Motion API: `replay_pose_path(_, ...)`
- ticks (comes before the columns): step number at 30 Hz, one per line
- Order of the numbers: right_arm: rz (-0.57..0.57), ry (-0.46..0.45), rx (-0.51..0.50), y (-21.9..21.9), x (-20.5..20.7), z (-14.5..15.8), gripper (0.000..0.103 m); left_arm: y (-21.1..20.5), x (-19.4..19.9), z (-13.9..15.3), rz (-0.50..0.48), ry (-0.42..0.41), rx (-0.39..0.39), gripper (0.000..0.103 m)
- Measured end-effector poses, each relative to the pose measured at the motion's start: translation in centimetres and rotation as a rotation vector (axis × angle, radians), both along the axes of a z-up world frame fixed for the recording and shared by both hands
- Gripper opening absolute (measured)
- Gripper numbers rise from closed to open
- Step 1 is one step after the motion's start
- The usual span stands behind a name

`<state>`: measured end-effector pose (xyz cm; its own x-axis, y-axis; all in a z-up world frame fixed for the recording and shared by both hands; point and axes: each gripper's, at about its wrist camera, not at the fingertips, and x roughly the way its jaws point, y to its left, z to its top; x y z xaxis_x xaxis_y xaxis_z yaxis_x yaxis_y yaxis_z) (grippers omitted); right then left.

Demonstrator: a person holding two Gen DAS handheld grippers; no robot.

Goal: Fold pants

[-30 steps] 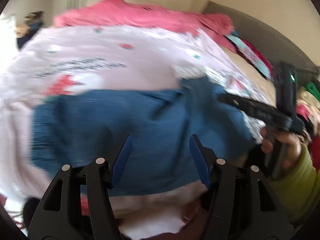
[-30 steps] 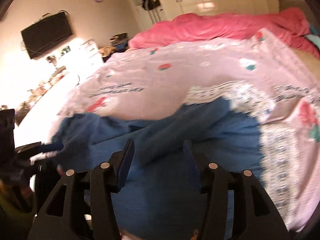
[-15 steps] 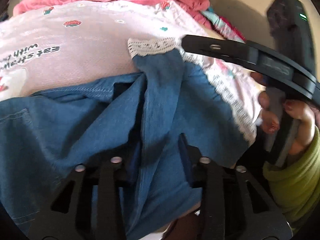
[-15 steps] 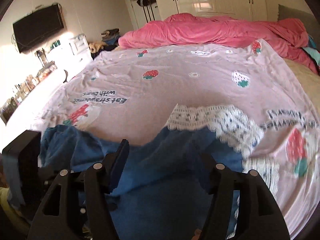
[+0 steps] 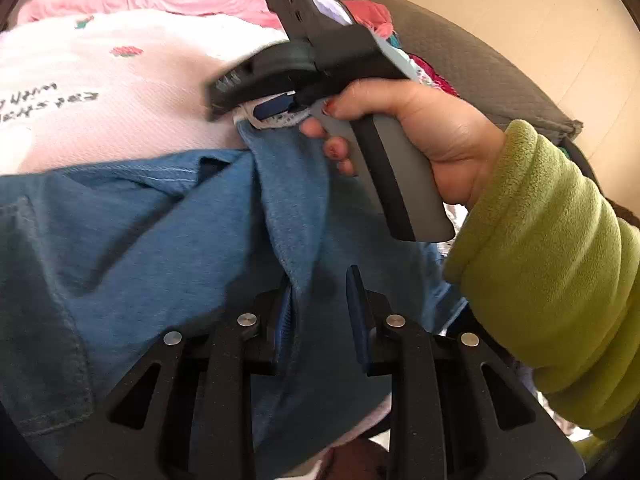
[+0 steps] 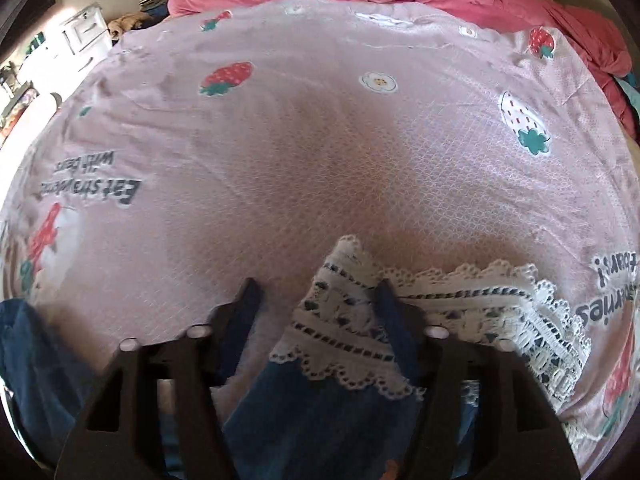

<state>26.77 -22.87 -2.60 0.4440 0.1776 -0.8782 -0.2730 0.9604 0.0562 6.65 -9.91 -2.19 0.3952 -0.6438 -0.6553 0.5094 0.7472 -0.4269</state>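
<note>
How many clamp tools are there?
2. The left gripper on a fold of the blue pants, the right gripper at their lace hem; both are closing with cloth between the jaws.

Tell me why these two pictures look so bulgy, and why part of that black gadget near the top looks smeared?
Both views are fisheye, so the strawberry bedspread bows outward and dark corners ring each picture. Left wrist view: the front of the right gripper is streaked by motion blur, while the green sleeve stays sharp. Right wrist view: mostly crisp, with the lace hem readable and sunlight washing out the far left edge.
</note>
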Motion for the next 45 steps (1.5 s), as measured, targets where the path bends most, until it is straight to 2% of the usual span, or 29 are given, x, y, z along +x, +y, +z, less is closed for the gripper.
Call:
replay_pose_path(1,0.017,-0.041,-0.042,-0.2,-0.2,0.3,0.008,0.2,-0.1,0.1,0.007,-0.006,0.002,0.018)
replay_pose_path(2,0.032,-0.073,-0.029,-0.8,-0.6,0.9,0.008,0.4,-0.2,0.2,0.010,-0.009,0.000,0.018)
replay_pose_path(6,-0.038,-0.166,0.093,-5.5,-3.7,4.1,0.007,0.2,-1.2,0.8,0.013,-0.042,0.026,0.018)
replay_pose_path(8,-0.085,-0.190,0.201,-9.1,-6.5,5.8,0.007,0.1,-1.4,0.8,0.019,-0.063,0.046,0.018)
replay_pose_path(11,-0.170,-0.239,0.264,-13.4,-11.6,7.4,0.007,0.3,-1.5,1.1,0.037,-0.097,0.081,0.016)
replay_pose_path(13,-0.225,-0.251,0.302,-16.0,-14.5,7.6,0.007,0.4,-1.7,1.1,0.024,-0.102,0.093,0.006)
replay_pose_path(17,-0.322,-0.223,0.393,-19.4,-19.8,6.1,0.007,-0.6,-2.5,1.0,-0.021,-0.147,0.156,0.003)
replay_pose_path(22,-0.380,-0.165,0.446,-20.0,-22.8,4.0,0.007,-0.9,-1.2,1.2,-0.033,-0.191,0.196,0.001)
replay_pose_path(27,-0.392,-0.183,0.479,-19.8,-23.7,5.4,0.007,-0.5,-1.5,1.3,-0.060,-0.198,0.193,0.000)
replay_pose_path(30,-0.375,-0.187,0.460,-19.3,-24.6,6.1,0.007,0.3,-2.2,2.1,-0.065,-0.209,0.165,0.000)
replay_pose_path(33,-0.370,-0.153,0.449,-18.9,-25.7,6.0,0.007,1.3,-2.5,2.8,-0.067,-0.209,0.131,0.000)
replay_pose_path(39,-0.392,-0.046,0.424,-17.6,-26.7,3.4,0.007,1.8,-3.5,2.4,-0.076,-0.194,0.133,0.000)
replay_pose_path(45,-0.377,-0.022,0.344,-16.4,-26.9,2.0,0.007,1.6,-3.9,1.8,-0.079,-0.186,0.144,0.000)
